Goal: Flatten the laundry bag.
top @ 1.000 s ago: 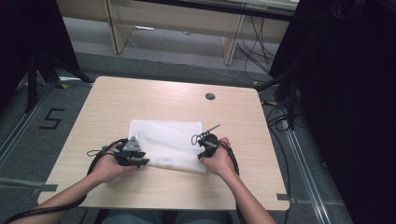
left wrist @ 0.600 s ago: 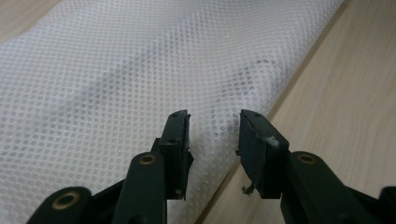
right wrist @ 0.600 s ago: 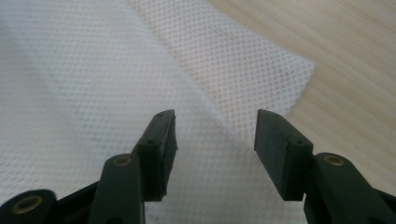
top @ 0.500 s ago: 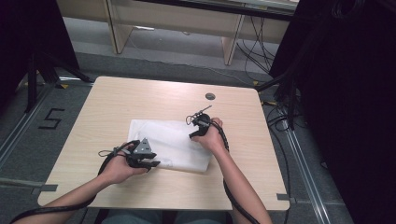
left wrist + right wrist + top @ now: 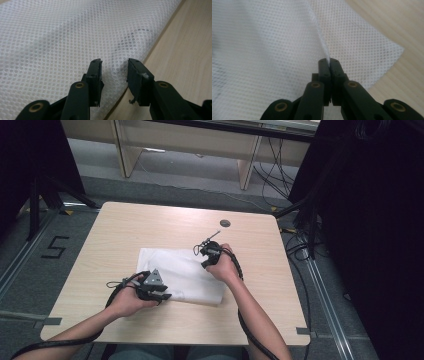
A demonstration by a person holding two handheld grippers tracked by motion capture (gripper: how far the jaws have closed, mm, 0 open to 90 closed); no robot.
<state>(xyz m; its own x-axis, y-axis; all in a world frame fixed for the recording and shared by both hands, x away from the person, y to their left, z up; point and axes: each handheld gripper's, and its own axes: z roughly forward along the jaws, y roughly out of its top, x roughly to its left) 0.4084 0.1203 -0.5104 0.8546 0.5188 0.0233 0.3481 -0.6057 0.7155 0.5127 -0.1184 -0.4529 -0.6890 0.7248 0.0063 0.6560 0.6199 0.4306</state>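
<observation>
While my left gripper [image 5: 161,294] sits at the near left edge of the white mesh cloth [image 5: 175,270], my right gripper [image 5: 206,260] has travelled from the near right corner up toward the far right part of the cloth, carrying an edge with it. A second ago both hands were level along the near edge; now the right one is farther up the table [image 5: 150,225], and the cloth's right side has folded over toward the middle. I judge this to be a fold in progress, roughly half laid.

Right gripper [image 5: 329,62]: jaws pressed together on a thin ridge of cloth [image 5: 274,37], which rises to the pinch in a sharp crease. Left gripper [image 5: 113,72]: jaws standing narrowly apart, straddling the cloth's [image 5: 62,37] edge, nothing pinched that I can see.

Cloth is a fine net of small round holes, soft, limp, semi-sheer; a faint dark ring mark shows through near its edge. It lies at the middle of the table, a pale wood-grain top, smooth and matte.
</observation>
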